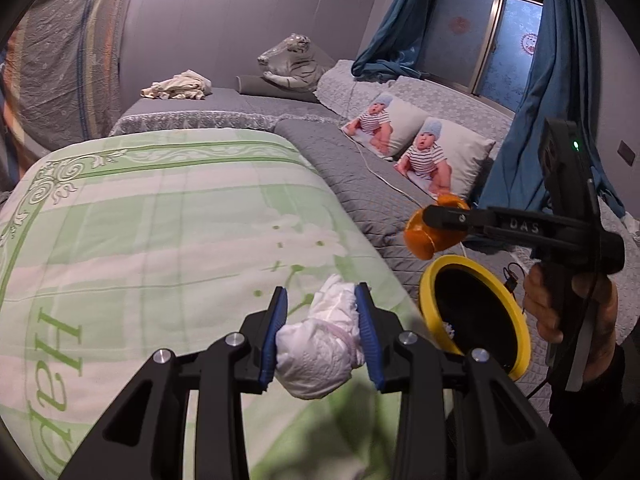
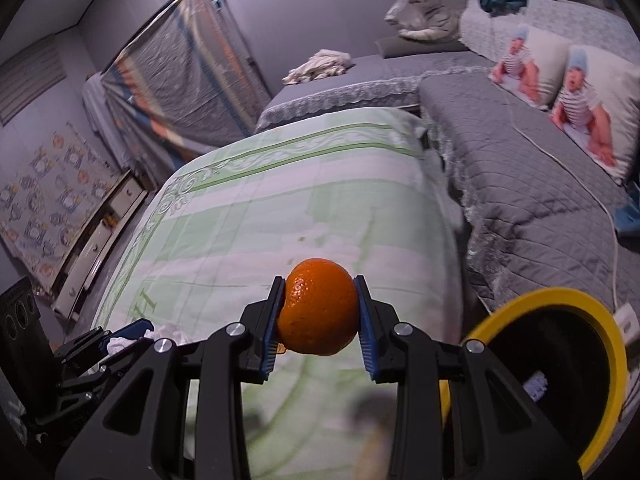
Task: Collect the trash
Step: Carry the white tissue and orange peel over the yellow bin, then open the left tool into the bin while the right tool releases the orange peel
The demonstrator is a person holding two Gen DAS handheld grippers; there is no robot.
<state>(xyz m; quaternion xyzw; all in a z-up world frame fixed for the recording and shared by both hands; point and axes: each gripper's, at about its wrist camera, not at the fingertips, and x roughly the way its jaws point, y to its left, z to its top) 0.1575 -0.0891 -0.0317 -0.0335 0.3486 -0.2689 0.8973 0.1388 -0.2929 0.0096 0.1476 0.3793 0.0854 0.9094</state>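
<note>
Left wrist view, quilt (image 1: pixel 160 220): green-white, lettering "Hap" at 8 o'clock.
Bin (image 1: pixel 516 320): yellow rim, 4 o'clock.
Right gripper (image 1: pixel 430 220): marked "DAS", pinching orange (image 2: pixel 318 306) above bin.
Left gripper (image 1: pixel 322 330): clamping white wad (image 1: pixel 320 356) over quilt.

Readable lettering: two items

The raised letters "DAS" are seen on the black plastic arm of the right gripper (image 1: pixel 440 222), near the right edge of the left wrist view. Large green letters "Hap", cut off by the frame, are printed on the green-and-white quilted cover (image 1: pixel 160 220) near its lower left corner.
</note>
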